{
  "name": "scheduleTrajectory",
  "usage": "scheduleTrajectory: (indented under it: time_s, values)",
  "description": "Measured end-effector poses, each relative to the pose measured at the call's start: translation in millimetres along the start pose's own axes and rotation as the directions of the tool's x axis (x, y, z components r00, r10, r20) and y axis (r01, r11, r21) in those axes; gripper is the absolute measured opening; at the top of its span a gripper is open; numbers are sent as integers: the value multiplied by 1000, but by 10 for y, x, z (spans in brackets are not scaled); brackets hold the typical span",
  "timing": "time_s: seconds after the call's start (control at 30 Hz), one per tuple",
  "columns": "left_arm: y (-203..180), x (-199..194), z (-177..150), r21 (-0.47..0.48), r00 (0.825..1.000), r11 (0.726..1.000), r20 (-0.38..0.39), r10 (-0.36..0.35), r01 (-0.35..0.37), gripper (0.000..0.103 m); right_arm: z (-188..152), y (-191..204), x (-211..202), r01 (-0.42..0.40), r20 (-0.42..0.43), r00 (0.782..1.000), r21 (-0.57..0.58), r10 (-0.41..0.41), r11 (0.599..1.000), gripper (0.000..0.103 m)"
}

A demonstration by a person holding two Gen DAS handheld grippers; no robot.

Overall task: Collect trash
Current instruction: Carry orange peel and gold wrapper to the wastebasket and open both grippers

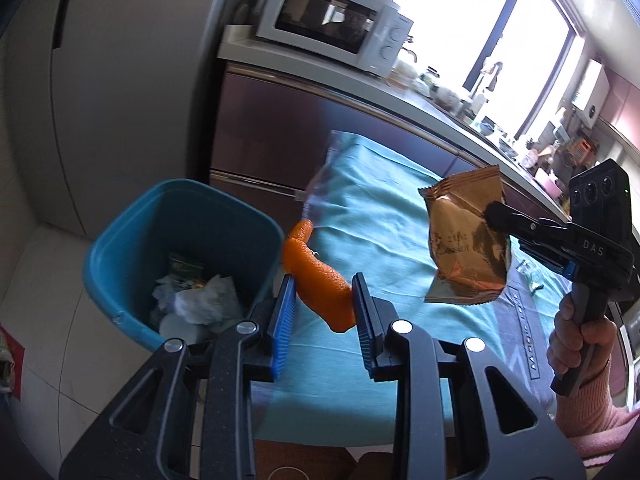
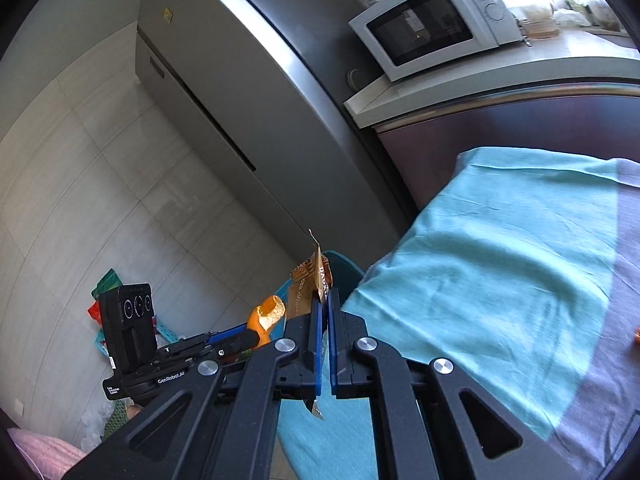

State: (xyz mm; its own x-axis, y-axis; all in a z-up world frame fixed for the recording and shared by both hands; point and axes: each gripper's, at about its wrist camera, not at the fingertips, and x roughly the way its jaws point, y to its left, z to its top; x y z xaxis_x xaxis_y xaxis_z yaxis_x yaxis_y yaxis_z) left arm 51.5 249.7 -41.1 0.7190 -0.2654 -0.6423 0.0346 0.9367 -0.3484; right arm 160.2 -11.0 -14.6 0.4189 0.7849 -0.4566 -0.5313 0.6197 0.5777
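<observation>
My left gripper [image 1: 324, 286] is shut on a curled piece of orange peel [image 1: 316, 276], held above the table's left edge beside the blue bin [image 1: 120, 240]. The bin stands on the floor with crumpled paper and wrappers inside. My right gripper [image 1: 490, 214] is shut on a crinkled copper-brown snack wrapper [image 1: 464, 248], which hangs over the teal cloth. In the right wrist view the right gripper [image 2: 325, 294] pinches that wrapper [image 2: 306, 284] edge-on, and the left gripper [image 2: 256, 334] with the orange peel [image 2: 268, 314] shows at lower left.
A teal cloth [image 1: 380, 200] covers the table [image 2: 500, 260]. A clear plastic bag [image 1: 324, 176] lies at the cloth's far left edge. A microwave [image 1: 332, 20] sits on the counter behind, a grey fridge [image 2: 224, 100] to its left. A hand and pink sleeve [image 1: 580, 364] hold the right gripper.
</observation>
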Motion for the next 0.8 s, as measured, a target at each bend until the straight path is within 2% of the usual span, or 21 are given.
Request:
scheduleTrajectory:
  time_s: [0.33, 0.63, 0.67, 0.7, 0.8]
  values:
    - [464, 34, 77, -62, 994, 992, -1, 113, -112, 29, 110, 200, 463, -31, -66, 997, -30, 29, 999, 2]
    - [740, 159, 103, -97, 986, 981, -26, 167, -169, 29, 138, 314, 815, -32, -118, 993, -30, 29, 999, 2]
    - [764, 183, 107, -100, 985, 980, -30, 169, -171, 28, 139, 325, 853, -30, -123, 992, -31, 26, 999, 2]
    - [788, 202, 112, -104, 985, 979, -33, 172, -174, 22, 130, 342, 883, -25, -127, 992, -32, 21, 999, 2]
    - [827, 268, 119, -110, 983, 977, -38, 180, -183, 21, 131, 367, 1000, -14, -142, 990, -36, 8, 999, 2]
